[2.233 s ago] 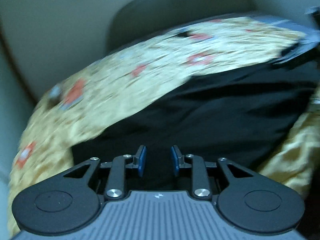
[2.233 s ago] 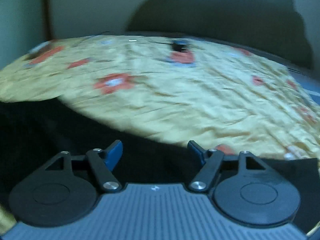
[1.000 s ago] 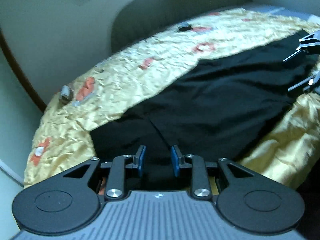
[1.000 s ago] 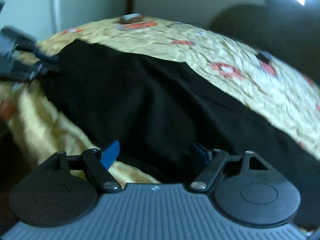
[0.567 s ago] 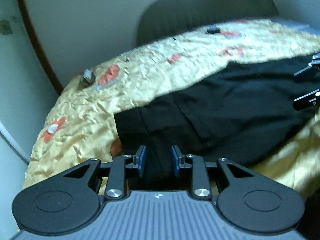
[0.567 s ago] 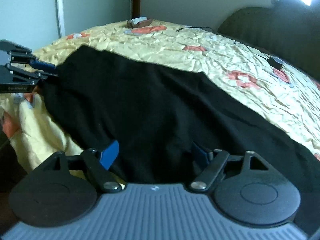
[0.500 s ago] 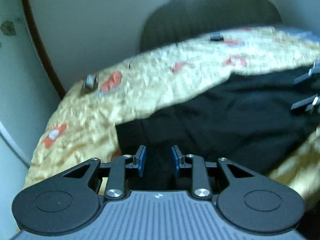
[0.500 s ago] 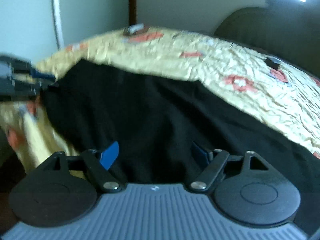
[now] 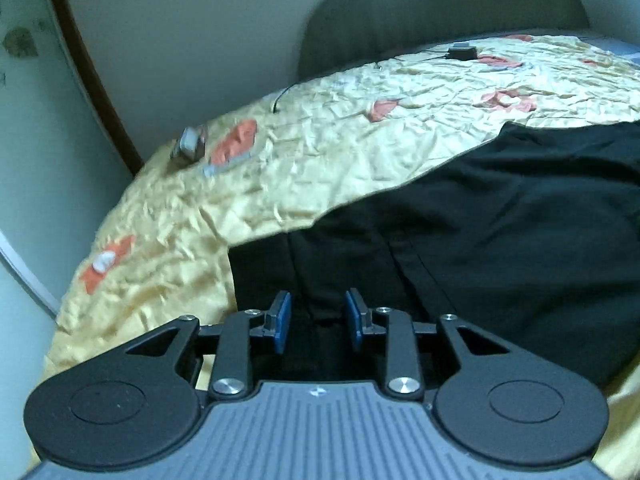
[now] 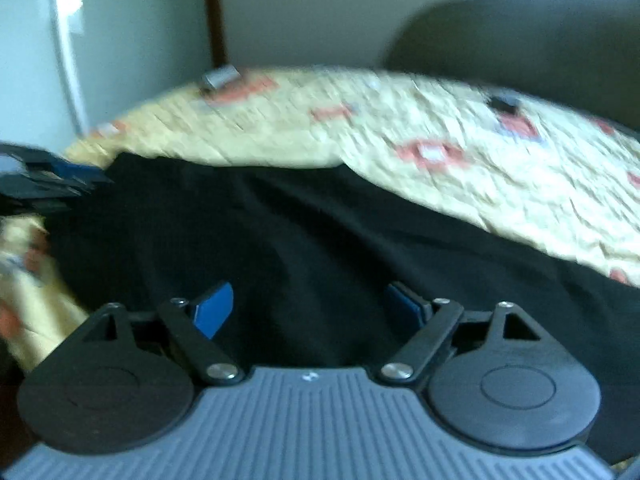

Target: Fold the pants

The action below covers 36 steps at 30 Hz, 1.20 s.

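Note:
Black pants [image 9: 500, 232] lie spread across a yellow bedspread [image 9: 320, 148] with orange patches. My left gripper [image 9: 318, 320] is at one end of the pants, its blue pads partly closed with black cloth between them; whether they pinch it I cannot tell. My right gripper [image 10: 308, 308] is wide open over the other end of the pants [image 10: 280, 240], holding nothing. The left gripper also shows at the far left edge of the right wrist view [image 10: 52, 180].
A small grey object [image 9: 188, 144] lies on the bedspread near the far left corner. A small black device [image 9: 462, 51] with a cable lies near the dark headboard [image 9: 420, 32]. A wall and a brown door frame [image 9: 92, 72] stand left of the bed.
Both grippers have kept moving at the ends of the pants and the views shifted; the right wrist view is now blurred. The jaws of both have not changed.

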Available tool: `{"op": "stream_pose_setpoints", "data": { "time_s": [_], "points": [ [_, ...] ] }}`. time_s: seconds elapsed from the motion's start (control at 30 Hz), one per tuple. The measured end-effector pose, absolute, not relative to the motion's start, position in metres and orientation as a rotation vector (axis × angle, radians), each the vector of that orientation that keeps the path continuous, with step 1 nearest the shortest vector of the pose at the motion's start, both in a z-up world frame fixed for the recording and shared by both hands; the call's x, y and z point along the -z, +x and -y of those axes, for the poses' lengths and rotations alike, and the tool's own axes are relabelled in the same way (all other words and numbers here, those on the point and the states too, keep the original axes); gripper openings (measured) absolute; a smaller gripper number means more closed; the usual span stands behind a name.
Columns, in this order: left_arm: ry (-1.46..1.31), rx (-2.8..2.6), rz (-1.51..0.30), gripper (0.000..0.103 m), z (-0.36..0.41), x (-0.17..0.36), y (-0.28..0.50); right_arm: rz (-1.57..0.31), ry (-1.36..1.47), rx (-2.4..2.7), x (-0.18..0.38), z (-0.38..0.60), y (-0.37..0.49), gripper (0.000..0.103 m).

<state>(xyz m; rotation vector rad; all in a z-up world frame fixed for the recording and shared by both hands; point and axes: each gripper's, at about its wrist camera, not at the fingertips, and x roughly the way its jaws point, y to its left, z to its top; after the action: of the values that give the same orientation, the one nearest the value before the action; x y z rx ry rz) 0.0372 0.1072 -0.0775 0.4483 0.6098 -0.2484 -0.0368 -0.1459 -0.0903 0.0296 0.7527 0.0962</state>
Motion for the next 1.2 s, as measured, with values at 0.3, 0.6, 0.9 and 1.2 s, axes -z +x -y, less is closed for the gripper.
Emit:
{"op": "stream_pose_setpoints", "data": {
  "time_s": [0.3, 0.6, 0.9, 1.2],
  "points": [
    [0.501, 0.256, -0.614, 0.029, -0.091, 0.079, 0.036, -0.683, 0.167, 0.015, 0.073, 0.214, -0.026, 0.082],
    [0.498, 0.252, -0.626, 0.029, -0.093, 0.076, 0.037, -0.652, 0.177, 0.161, 0.062, 0.259, -0.013, 0.081],
    [0.499, 0.23, -0.63, 0.03, -0.09, 0.071, 0.035, -0.737, 0.115, 0.323, 0.079, 0.287, -0.007, 0.083],
    [0.499, 0.385, -0.532, 0.031, -0.036, 0.039, 0.0, -0.71, 0.159, 0.324, 0.08, 0.297, -0.035, 0.083]
  ]
}}
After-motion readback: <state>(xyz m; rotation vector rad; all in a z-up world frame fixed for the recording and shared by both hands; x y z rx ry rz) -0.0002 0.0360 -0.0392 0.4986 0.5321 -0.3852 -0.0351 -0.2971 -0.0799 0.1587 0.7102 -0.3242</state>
